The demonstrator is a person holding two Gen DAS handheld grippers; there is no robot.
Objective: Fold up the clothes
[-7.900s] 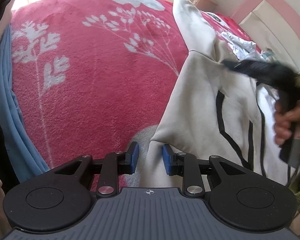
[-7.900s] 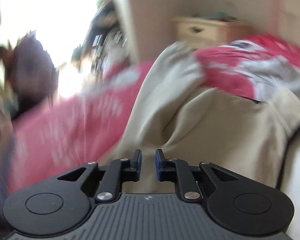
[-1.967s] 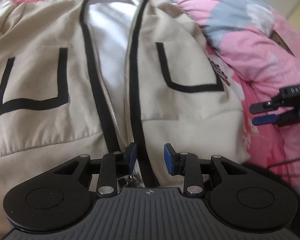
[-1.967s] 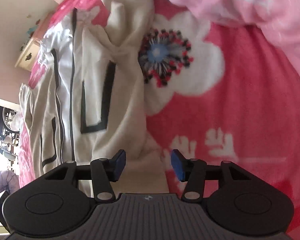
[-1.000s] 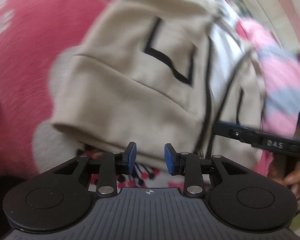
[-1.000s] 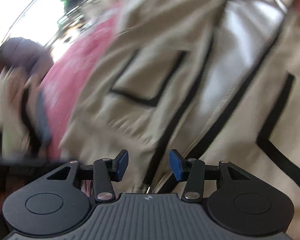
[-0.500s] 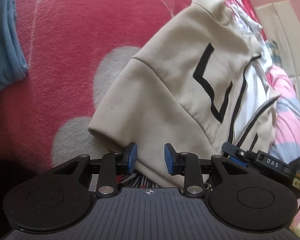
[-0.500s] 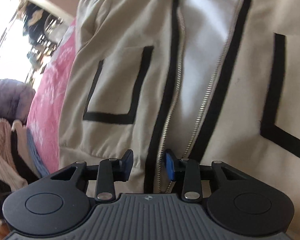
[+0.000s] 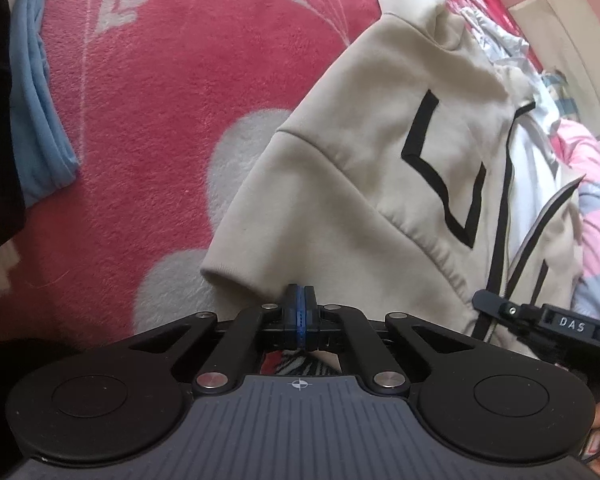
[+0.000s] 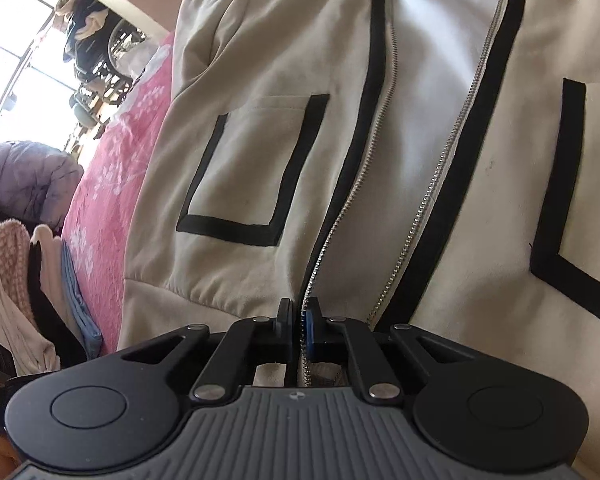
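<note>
A beige zip jacket (image 9: 380,168) with black trim and black-outlined pockets lies open on a red floral blanket (image 9: 160,92). My left gripper (image 9: 299,312) is shut on the jacket's bottom hem near its left corner. In the right wrist view the jacket (image 10: 260,152) fills the frame, zipper open over a white lining. My right gripper (image 10: 299,322) is shut on the left zipper edge at the hem. The right gripper's black body (image 9: 540,320) shows at the right edge of the left wrist view, at the zipper bottom.
Folded blue cloth (image 9: 40,92) and dark clothes lie at the blanket's left edge. A pink patterned quilt (image 9: 596,208) lies beyond the jacket on the right. Hanging garments (image 10: 28,292) and a purple padded coat (image 10: 24,180) stand left of the bed. A pink headboard (image 9: 560,12) is behind.
Both grippers have shut since half a second ago: the left on the hem, the right on the zipper edge. The views have barely shifted.
</note>
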